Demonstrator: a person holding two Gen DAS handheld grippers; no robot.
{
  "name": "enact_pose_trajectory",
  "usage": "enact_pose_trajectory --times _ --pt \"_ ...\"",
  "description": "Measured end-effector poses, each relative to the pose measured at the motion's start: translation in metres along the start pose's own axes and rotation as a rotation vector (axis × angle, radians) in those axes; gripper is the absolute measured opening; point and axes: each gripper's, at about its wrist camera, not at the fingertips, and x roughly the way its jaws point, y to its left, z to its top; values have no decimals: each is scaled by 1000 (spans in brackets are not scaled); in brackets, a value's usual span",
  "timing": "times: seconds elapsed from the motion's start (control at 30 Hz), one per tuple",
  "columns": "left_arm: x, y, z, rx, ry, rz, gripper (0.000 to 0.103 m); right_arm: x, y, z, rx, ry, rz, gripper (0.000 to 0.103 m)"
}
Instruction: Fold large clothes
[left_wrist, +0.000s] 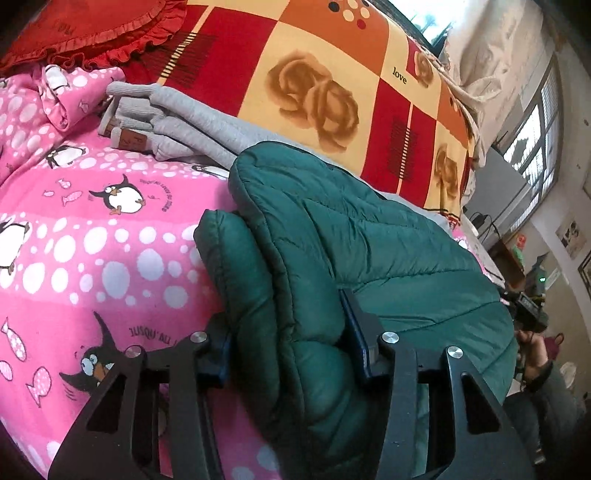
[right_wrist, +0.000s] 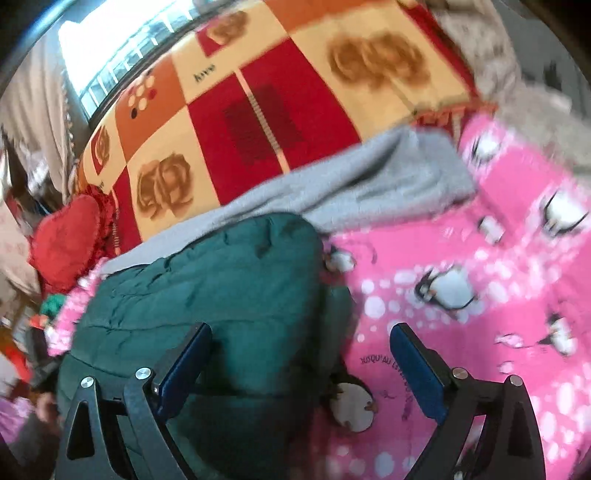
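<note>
A dark green quilted jacket (left_wrist: 369, 236) lies bunched on a pink penguin-print bedspread (left_wrist: 92, 240). My left gripper (left_wrist: 291, 354) is shut on a thick fold of the jacket, blue pads pressing both sides. In the right wrist view the jacket (right_wrist: 221, 288) lies left of centre. My right gripper (right_wrist: 301, 369) is open above its right edge, the left finger (right_wrist: 184, 365) over the jacket and the right finger (right_wrist: 417, 373) over the bedspread (right_wrist: 480, 295). This view is blurred.
Folded grey clothes (left_wrist: 177, 118) lie beyond the jacket, grey fabric (right_wrist: 351, 188) in the right view. A red, orange and yellow rose blanket (left_wrist: 314, 74) covers the far side. A red frilled cushion (left_wrist: 85, 29) lies at the bed's end. A window (left_wrist: 535, 147) and cluttered furniture stand at right.
</note>
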Motion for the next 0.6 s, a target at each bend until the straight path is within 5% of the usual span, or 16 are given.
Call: enact_pose_trajectory --times 0.13,0.37,0.5,0.57,0.6 --pt "0 -1 0 -2 1 3 50 24 -27 2 87 63 172 97" --pt "2 2 7 -29 31 -3 59 34 -14 3 29 56 341 98" --pt "3 -8 17 16 48 41 58 33 -5 1 -15 29 289 69" --pt "1 -19 16 64 36 72 41 20 8 1 -96 -14 241 43" --pt "-1 -28 16 88 27 98 37 12 20 0 -150 -38 200 38"
